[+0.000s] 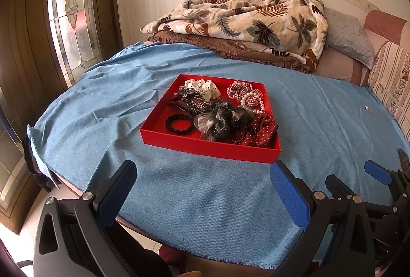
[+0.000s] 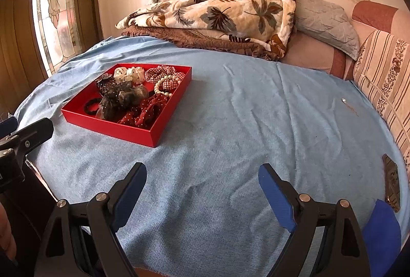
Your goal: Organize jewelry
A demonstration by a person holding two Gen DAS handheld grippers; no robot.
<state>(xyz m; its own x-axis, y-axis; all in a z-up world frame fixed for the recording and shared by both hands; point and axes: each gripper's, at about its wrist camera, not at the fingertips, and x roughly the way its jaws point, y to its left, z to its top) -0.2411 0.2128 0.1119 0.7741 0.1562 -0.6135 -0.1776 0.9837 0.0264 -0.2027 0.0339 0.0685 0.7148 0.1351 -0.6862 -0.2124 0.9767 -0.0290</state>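
Two grippers hang at the near edge of the bed, both spread wide and holding nothing. The left gripper (image 1: 202, 190) faces the red tray (image 1: 205, 147) straight on; its fingers (image 1: 289, 196) stand clear of the blue cloth (image 1: 179, 200) with bare fabric between them. The right gripper (image 2: 202, 192) points at an open stretch of cloth, well to the right of the tray, and grips nothing either.

All the pieces I can make out lie inside the tray: a black hair tie (image 1: 178, 122) near the front left, a grey and black gauze scrunchie (image 1: 221, 122) in the middle, a dark red dotted scrunchie (image 1: 258, 131) at the front right, a checked scrunchie (image 1: 243, 92) and a string of pearls (image 1: 257, 100) at the back right, a cream scrunchie (image 1: 205, 87) at the back left, and dark sparkly clips (image 1: 191, 97) overlapping it. A small bright speck (image 2: 344, 100) lies on the cloth far right; too small to identify.

This scene fits either a jumble waiting to be sorted or a gathering already finished. If a piece is to be lifted, the hair tie lies most apart from the rest; the pearls and gauze tangle, so I judge a slow pinch on one piece alone, lifted straight up, would avoid dragging neighbours.
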